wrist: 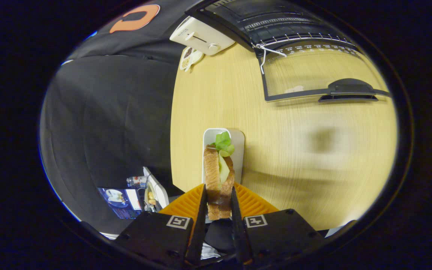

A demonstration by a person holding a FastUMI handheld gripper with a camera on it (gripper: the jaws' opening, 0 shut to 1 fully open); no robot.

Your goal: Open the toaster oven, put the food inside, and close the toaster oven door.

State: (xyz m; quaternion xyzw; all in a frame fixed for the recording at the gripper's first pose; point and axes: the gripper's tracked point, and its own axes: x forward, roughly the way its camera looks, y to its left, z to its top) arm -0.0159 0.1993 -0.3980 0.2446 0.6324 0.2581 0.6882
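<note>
The gripper [219, 195] is pinching the sandwich [219, 176], both fingers pressing its bread sides, lettuce showing at the far end. The white tray [238, 142] lies on the wooden table [306, 157] just under and beyond the sandwich. The toaster oven [276, 22] stands well beyond the tray, its glass door [313, 75] already folded down. Judged step: carrying the food. Next: carry forward over the door onto the rack, level, without crushing.

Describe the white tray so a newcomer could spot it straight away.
Start from the wooden table, with the toaster oven and its open door at the far side. The white tray lies on the wood just ahead of the gripper, behind the sandwich clamped between the fingers. It is a plain white rounded rectangle, unlike the dark mesh door.
</note>
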